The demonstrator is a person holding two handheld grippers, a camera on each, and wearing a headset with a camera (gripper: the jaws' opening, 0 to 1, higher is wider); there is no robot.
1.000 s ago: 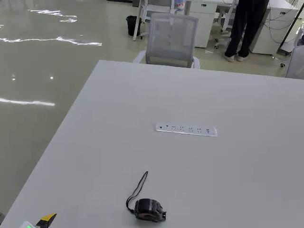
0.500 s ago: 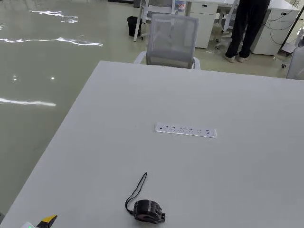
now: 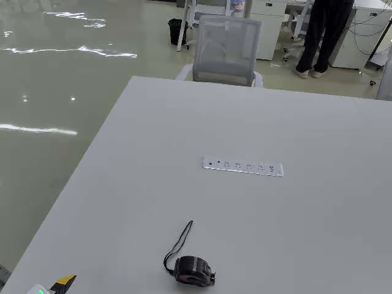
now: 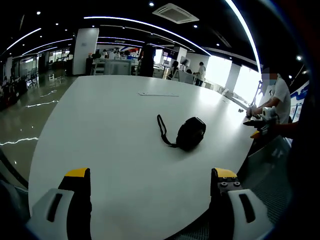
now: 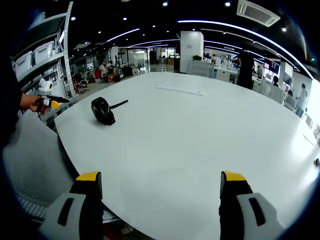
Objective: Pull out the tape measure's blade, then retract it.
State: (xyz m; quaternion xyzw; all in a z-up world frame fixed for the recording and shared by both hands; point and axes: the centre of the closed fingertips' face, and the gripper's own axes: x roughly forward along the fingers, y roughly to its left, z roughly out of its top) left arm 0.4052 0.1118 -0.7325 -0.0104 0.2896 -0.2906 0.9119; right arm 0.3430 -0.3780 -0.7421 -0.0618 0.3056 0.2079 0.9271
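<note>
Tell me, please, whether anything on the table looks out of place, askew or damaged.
Nothing stands out. The tape measure lies intact on the table, its strap trailing loose. The power strip lies flat. The left tool and the right tool are open, clear of everything.

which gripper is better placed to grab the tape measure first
Left, probably. In the left gripper view the tape measure lies nearly straight ahead of the open left gripper. In the right gripper view it sits off-centre, toward the left-hand jaw of the open right gripper, and looks farther.
</note>
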